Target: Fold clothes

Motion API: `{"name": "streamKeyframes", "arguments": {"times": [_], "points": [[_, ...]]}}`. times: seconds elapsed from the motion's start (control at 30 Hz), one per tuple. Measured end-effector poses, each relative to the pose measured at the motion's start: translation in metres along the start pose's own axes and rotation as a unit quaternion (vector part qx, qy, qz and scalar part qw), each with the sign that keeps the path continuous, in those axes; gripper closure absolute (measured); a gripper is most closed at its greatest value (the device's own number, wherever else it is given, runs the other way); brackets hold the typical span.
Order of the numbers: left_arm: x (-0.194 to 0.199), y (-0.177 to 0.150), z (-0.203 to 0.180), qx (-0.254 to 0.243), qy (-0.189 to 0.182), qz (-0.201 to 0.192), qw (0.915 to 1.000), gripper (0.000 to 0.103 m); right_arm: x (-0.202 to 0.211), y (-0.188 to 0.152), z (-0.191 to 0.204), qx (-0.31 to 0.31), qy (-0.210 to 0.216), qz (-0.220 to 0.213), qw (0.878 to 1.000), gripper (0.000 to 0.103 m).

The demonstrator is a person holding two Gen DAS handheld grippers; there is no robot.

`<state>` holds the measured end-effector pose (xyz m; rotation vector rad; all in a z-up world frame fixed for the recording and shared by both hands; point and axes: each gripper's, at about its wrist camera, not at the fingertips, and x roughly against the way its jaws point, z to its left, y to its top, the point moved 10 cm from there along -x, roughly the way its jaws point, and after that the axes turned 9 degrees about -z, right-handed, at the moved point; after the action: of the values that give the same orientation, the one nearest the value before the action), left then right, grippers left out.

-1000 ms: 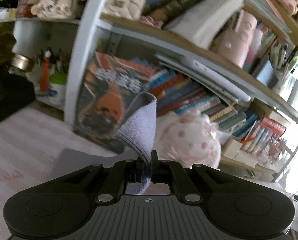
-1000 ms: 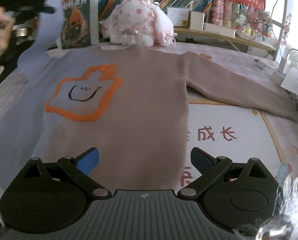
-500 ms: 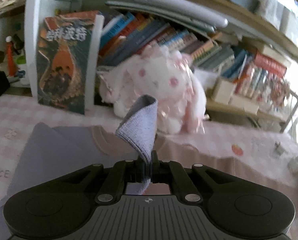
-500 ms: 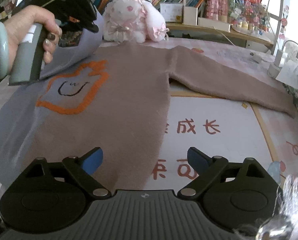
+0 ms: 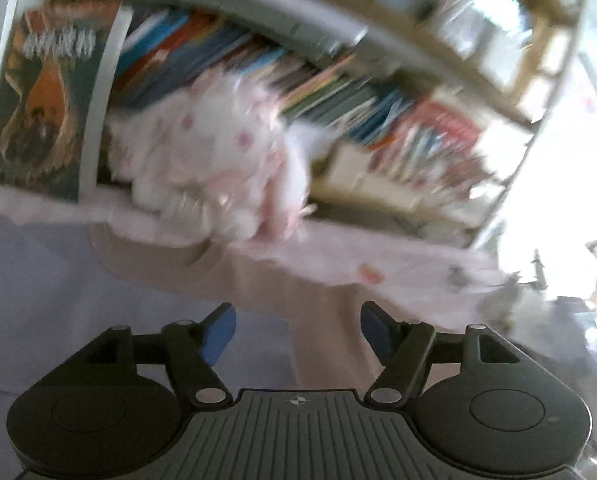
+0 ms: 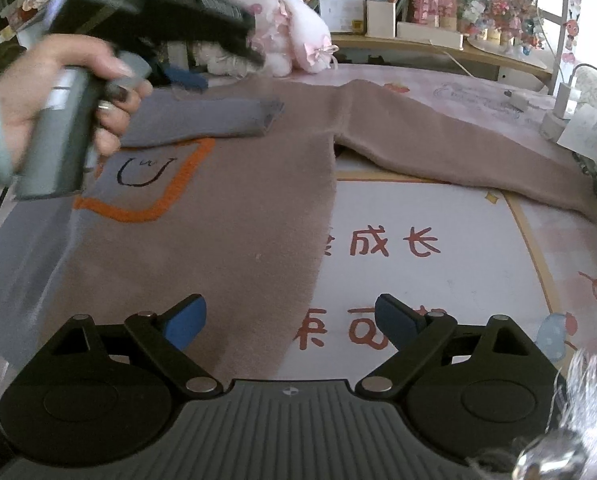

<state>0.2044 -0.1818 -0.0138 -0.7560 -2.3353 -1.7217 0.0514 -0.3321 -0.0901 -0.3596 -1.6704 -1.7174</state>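
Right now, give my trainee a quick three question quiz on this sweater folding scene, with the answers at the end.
1. True or false: the left gripper is clamped on the purple sleeve.
2. Where does the purple sleeve lie? A) hanging off the table B) across the chest of the sweater C) under the plush toy
3. Fill in: the brown sleeve lies stretched out and is not yet ____.

Key:
1. False. Its jaws are open and empty.
2. B
3. folded. The right gripper is open above the hem.
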Motion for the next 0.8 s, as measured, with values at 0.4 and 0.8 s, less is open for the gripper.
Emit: {"name": "streamKeyframes", "arguments": {"times": [0.4,0.8], "points": [[0.159,-0.059,0.157,-0.027,0.255,0.053,0.9652,0.032,-0.005,0.001,-0.001,0.009,0.002,0.000,1.000,0.051],[0.182,-0.087,0.203,0.035,0.246,0.074,0.9658,0.048,-0.004,-0.001,0.009,0.003,-0.030,0.006,1.000,0.068]]}}
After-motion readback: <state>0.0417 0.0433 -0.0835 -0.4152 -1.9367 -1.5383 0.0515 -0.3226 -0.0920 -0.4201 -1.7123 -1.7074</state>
